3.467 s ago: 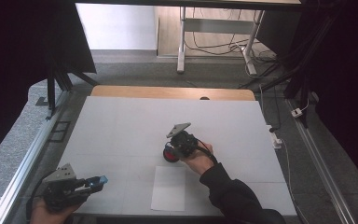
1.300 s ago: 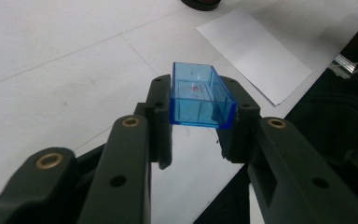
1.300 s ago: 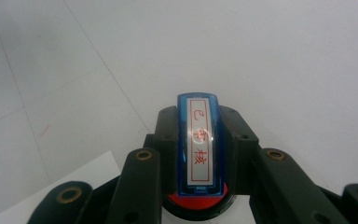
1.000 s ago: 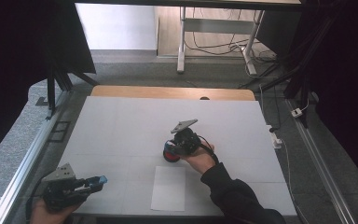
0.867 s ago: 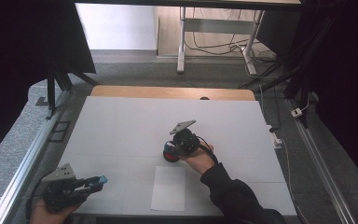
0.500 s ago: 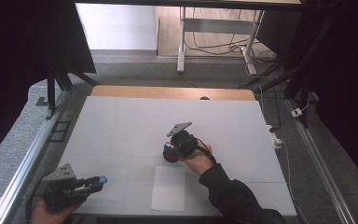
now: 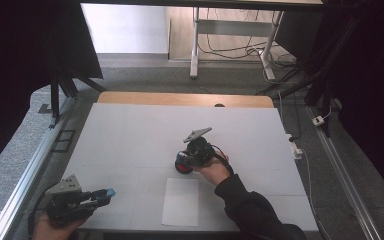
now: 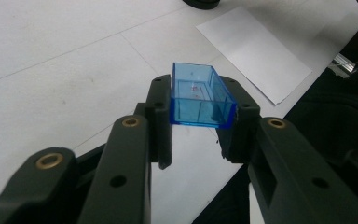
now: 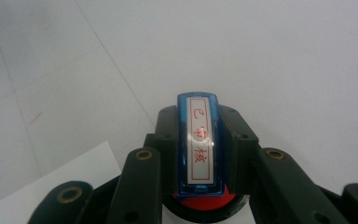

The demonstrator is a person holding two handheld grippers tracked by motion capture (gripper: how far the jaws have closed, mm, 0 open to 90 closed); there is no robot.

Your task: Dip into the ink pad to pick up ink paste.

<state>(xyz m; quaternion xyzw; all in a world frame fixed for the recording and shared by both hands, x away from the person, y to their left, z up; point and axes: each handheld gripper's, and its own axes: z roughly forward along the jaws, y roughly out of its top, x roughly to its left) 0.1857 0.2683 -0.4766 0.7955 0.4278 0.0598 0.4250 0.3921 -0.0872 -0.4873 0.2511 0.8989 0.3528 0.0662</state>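
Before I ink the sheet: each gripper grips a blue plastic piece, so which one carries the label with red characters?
The stamp in the right gripper: narrow, with a white red-lettered label. The left gripper grips a clear blue cap, hollow and unlabelled.

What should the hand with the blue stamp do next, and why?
Probably lift the stamp and carry it toward the white sheet. The right gripper is shut on it over the red ink pad, and the sheet nearby looks blank.
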